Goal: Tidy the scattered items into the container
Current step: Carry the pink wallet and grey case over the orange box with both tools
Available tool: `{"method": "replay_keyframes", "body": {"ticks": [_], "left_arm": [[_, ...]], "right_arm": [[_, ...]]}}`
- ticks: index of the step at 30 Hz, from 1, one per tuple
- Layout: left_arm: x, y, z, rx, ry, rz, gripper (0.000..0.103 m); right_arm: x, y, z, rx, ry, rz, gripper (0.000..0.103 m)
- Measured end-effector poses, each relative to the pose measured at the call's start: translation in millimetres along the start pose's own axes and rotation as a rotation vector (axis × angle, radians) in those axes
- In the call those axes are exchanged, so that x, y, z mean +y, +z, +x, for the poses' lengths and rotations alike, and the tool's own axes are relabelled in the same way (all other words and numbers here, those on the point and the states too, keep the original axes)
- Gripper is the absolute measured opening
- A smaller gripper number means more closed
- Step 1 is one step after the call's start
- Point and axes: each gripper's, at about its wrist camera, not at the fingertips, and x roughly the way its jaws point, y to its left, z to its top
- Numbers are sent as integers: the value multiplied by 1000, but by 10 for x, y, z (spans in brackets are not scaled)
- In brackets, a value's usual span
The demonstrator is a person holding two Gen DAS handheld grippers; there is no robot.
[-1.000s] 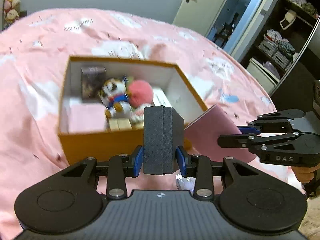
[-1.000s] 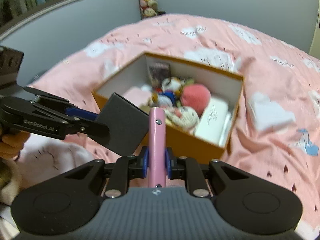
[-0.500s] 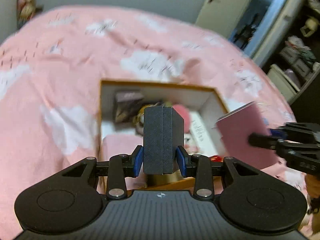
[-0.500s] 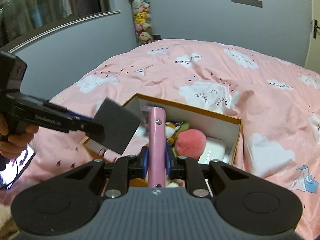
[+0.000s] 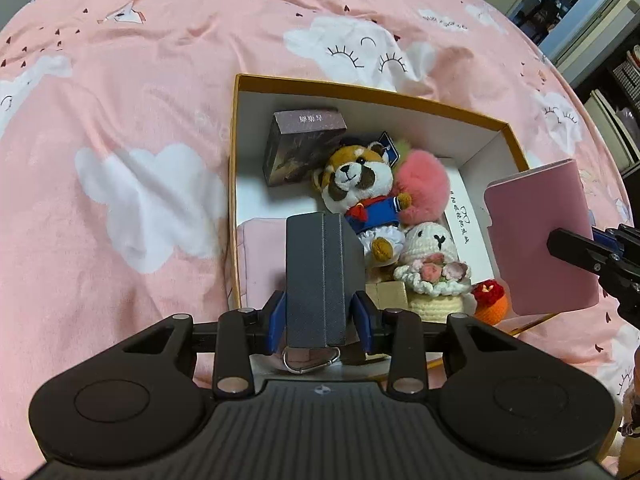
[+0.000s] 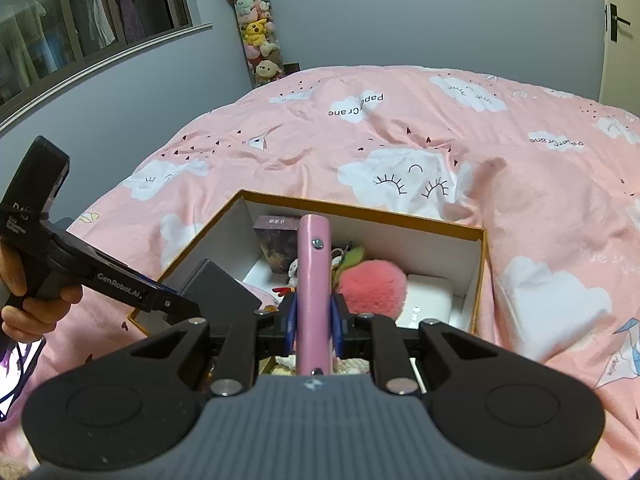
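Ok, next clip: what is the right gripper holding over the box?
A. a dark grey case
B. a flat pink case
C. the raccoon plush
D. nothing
B. The right gripper is shut on a flat pink case, seen edge-on between its blue pads; the left wrist view shows the same case's broad face beside the box.

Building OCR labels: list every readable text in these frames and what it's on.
"Paper Crane": printed on the pink duvet.
"GenRobot.AI": on the left tool, side of its arm.
Characters on the dark box: too small to read.
Print on the white box: too small to read.
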Motion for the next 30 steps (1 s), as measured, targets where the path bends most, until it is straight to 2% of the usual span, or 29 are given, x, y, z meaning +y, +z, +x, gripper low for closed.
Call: {"method": "replay_keyframes", "body": {"ticks": [4,7,13,15,16,20,27,30], "left_arm": [[34,56,21,20,1,-6,42],[-1,60,-5,16,32,21,42],[-81,51,-142,-27,73,83,42],[-95,47,-167,-38,80,98,38],[-101,46,-162,-38,89,107,32],[-130,22,-59,-15,129,143,25],[-114,-42,-132,-70,118,154,25],[-127,-66,-199,-92,153,176,25]], "right_arm": [[-33,0,66,10,5,8,19],[-33,-23,77,16,5,11,19],[-59,-21,133,25,10,19,19],[-61,-14,153,27,15,23,19],[-59,-11,160,28,18,25,19],[-52,11,192,29,36,41,19],[-114,67,342,38,140,205,19],[-51,84,461,45,180,253,19]]}}
